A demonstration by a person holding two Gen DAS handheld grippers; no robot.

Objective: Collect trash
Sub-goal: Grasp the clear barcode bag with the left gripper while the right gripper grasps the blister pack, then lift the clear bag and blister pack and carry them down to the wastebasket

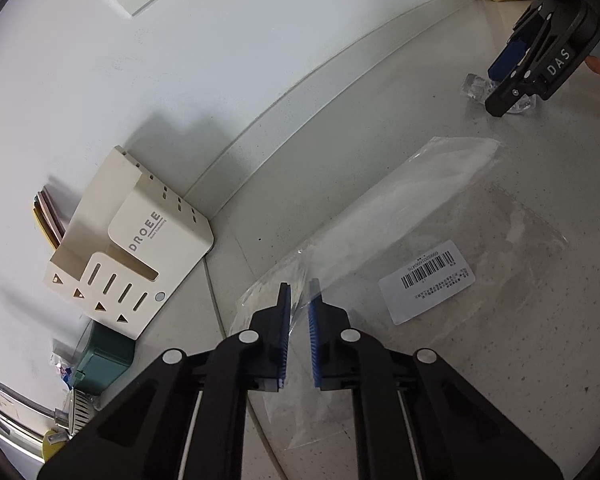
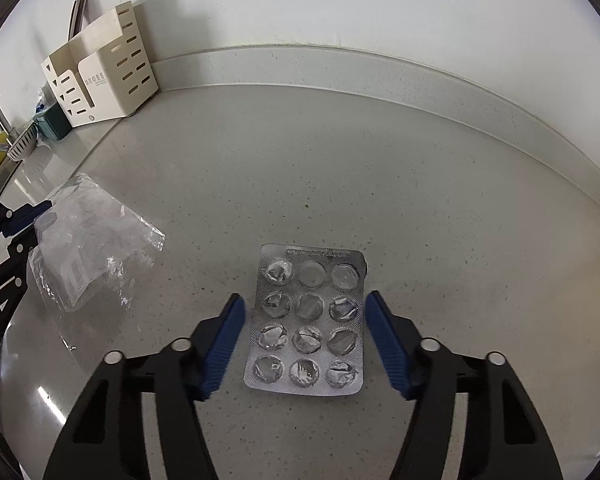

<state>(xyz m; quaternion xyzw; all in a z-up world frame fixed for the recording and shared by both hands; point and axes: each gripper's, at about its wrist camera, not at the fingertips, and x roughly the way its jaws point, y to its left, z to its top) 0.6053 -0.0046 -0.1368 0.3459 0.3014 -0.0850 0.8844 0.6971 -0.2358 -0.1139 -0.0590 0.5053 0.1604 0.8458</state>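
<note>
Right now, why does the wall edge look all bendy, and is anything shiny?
Right wrist view: the fisheye lens bows the countertop's back edge, and the foil blister pack glints. Left wrist view: the clear plastic bag reflects light, and the organizer box casts a soft wall shadow.

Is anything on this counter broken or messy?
Yes. The silver pill pack lying flat between the right gripper's open fingers looks used up: most of its foil bubbles are torn or crushed. The clear plastic bag is crinkled, and the left gripper pinches its edge. Nothing looks spilled.
</note>
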